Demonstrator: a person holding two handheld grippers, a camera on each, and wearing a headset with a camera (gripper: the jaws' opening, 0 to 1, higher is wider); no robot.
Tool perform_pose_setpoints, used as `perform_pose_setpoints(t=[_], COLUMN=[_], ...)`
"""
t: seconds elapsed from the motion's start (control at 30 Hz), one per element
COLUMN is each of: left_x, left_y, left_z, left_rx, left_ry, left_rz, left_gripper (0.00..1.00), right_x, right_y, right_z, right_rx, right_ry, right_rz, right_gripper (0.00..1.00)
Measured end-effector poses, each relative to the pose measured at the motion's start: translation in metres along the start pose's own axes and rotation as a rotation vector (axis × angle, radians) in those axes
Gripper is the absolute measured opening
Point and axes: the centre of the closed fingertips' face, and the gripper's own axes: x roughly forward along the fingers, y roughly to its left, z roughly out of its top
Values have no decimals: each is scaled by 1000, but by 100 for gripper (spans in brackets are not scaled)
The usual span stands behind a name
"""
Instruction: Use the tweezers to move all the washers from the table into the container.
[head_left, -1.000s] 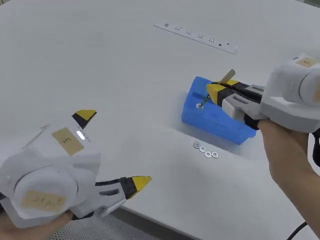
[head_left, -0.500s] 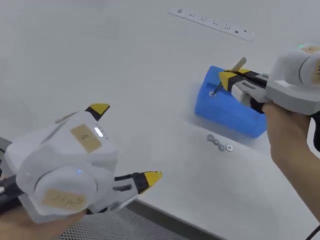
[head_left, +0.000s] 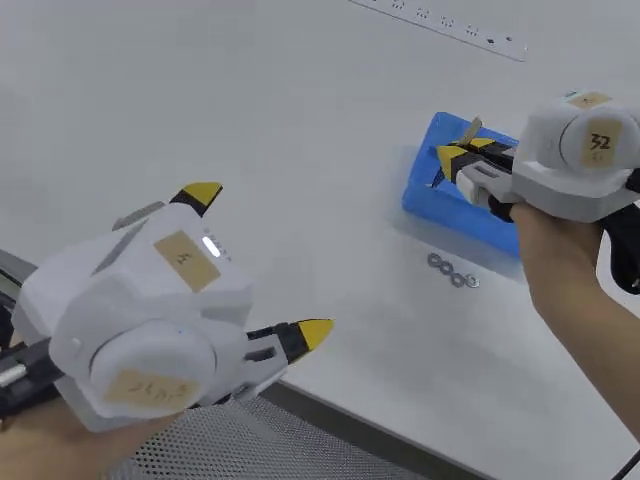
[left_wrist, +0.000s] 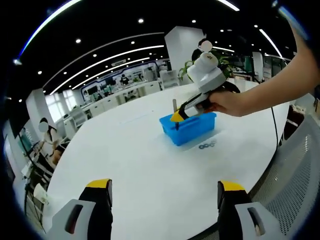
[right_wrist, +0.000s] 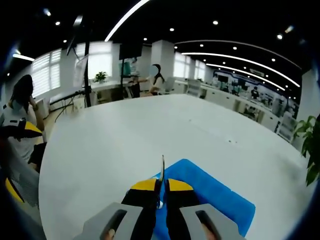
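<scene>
Over the blue container (head_left: 440, 205), at the far right of the worktop (head_left: 250, 100), the right tool (head_left: 458, 155) is clamping the tweezers (head_left: 469, 129) between its yellow-tipped jaws. The jaws are pressing together on the slim shaft, likely so that the points are squeezing shut. In the left gripper view the points are reaching down inside the container's walls, probably so that whatever they are carrying falls in and not onto the worktop. Whether a washer is sitting between them is too small to tell. A short row of washers (head_left: 452, 273) is lying on the worktop just beside the container's near wall, so the job is looking unfinished. Near the worktop's front edge, well apart from all this, the left tool (head_left: 258, 260) is hovering with its jaws spread wide and nothing between them, seemingly idling clear of the fine work that the right one is doing.
</scene>
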Motion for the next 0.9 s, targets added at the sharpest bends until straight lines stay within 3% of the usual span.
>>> perform_pose_setpoints(t=[0.37, 0.47, 0.9], left_x=[1, 4, 4], left_y=[-1, 1, 3], left_z=[-3, -9, -11], left_rx=[17, 30, 40], left_ry=[18, 54, 65], left_rz=[-4, 12, 29], left_gripper=[89, 90, 90], right_x=[2, 2, -5], right_y=[2, 2, -2], right_z=[-2, -2, -8], right_rx=[15, 31, 58], right_ry=[-1, 2, 28], right_rz=[0, 0, -4], right_gripper=[2, 3, 3])
